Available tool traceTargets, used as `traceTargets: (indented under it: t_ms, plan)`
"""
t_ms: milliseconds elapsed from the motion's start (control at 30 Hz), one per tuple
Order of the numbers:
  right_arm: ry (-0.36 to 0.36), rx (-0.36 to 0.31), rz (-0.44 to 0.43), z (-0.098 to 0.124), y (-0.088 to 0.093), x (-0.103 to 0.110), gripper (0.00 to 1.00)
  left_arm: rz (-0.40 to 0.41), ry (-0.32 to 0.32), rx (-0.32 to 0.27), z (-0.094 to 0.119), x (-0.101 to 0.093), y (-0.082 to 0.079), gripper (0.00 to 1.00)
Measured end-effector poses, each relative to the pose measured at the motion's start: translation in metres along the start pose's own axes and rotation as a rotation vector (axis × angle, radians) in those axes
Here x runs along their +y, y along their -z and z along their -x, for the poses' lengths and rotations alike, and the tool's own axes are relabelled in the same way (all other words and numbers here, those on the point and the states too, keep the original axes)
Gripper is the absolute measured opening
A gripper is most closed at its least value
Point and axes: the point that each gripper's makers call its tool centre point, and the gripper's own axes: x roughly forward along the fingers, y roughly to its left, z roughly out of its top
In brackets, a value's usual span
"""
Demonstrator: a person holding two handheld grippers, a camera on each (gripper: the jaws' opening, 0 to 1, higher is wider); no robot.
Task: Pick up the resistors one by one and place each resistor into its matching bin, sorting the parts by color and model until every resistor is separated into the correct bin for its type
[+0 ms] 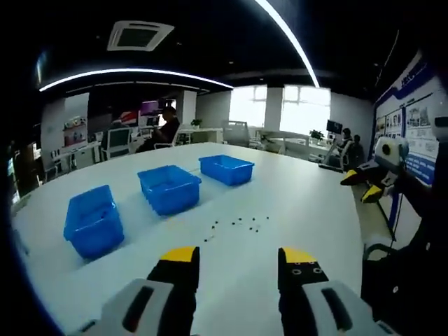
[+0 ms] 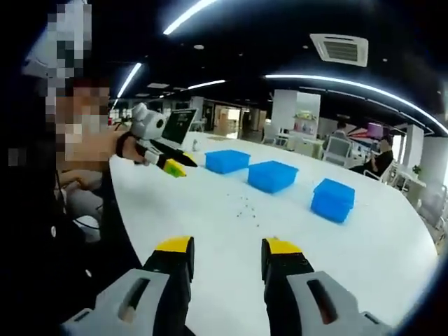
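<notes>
Holding both yellow-tipped grippers, left (image 1: pixel 239 262) and right (image 2: pixel 227 253), wide apart and empty, I survey tiny dark resistors (image 1: pixel 238 224) scattered before three blue plastic bins (image 1: pixel 169 187).

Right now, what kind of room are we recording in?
Probably an open-plan office or lab. A big white table holds three blue bins, with desks and office chairs behind, ceiling strip lights, and a poster wall.

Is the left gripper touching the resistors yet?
Apart. In the left gripper view, the left gripper has open jaws, and bare white table lies between its tips and the scattered resistors.
</notes>
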Motion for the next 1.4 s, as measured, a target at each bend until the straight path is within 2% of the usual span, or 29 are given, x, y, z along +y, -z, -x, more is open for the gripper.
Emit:
traceTargets:
  t_ms: [67, 133, 233, 300, 400, 567, 667, 767, 900, 1067, 1200, 1233, 1400]
  plan:
    - [0.0, 0.011, 0.004, 0.0, 0.002, 0.0, 0.4, -0.024, 0.011, 0.024, -0.002, 0.001, -0.002, 0.46]
    - [0.001, 0.018, 0.005, 0.001, 0.002, 0.0, 0.4, -0.052, 0.028, 0.047, -0.009, -0.008, -0.007, 0.46]
    - [0.004, 0.023, 0.004, 0.002, 0.003, -0.001, 0.4, -0.08, 0.055, 0.114, -0.017, -0.004, -0.008, 0.45]
    - [0.004, 0.03, 0.004, 0.003, 0.005, 0.0, 0.4, -0.076, 0.028, 0.158, -0.025, 0.007, -0.01, 0.42]
    - [0.007, 0.041, 0.002, 0.004, 0.009, -0.001, 0.4, -0.115, 0.065, 0.214, -0.04, 0.01, -0.014, 0.41]
    - [0.008, 0.049, -0.002, 0.006, 0.013, -0.002, 0.4, -0.284, 0.098, 0.332, -0.059, 0.018, -0.01, 0.41]
    - [0.01, 0.057, -0.006, 0.008, 0.016, -0.004, 0.4, -0.346, 0.122, 0.404, -0.07, 0.021, -0.006, 0.34]
    - [0.013, 0.062, -0.01, 0.009, 0.019, -0.006, 0.4, -0.338, 0.153, 0.438, -0.08, 0.022, -0.005, 0.31]
    - [0.018, 0.065, -0.018, 0.01, 0.022, -0.009, 0.4, -0.384, 0.193, 0.565, -0.094, 0.028, 0.011, 0.3]
    - [0.022, 0.07, -0.029, 0.01, 0.025, -0.012, 0.4, -0.359, 0.219, 0.601, -0.109, 0.027, 0.016, 0.27]
    - [0.026, 0.074, -0.032, 0.01, 0.027, -0.014, 0.4, -0.383, 0.219, 0.647, -0.115, 0.031, 0.026, 0.2]
    - [0.027, 0.074, -0.033, 0.01, 0.028, -0.014, 0.4, -0.382, 0.217, 0.649, -0.116, 0.032, 0.027, 0.15]
    - [0.024, 0.08, -0.039, 0.009, 0.03, -0.015, 0.4, -0.342, 0.236, 0.653, -0.115, 0.03, 0.03, 0.14]
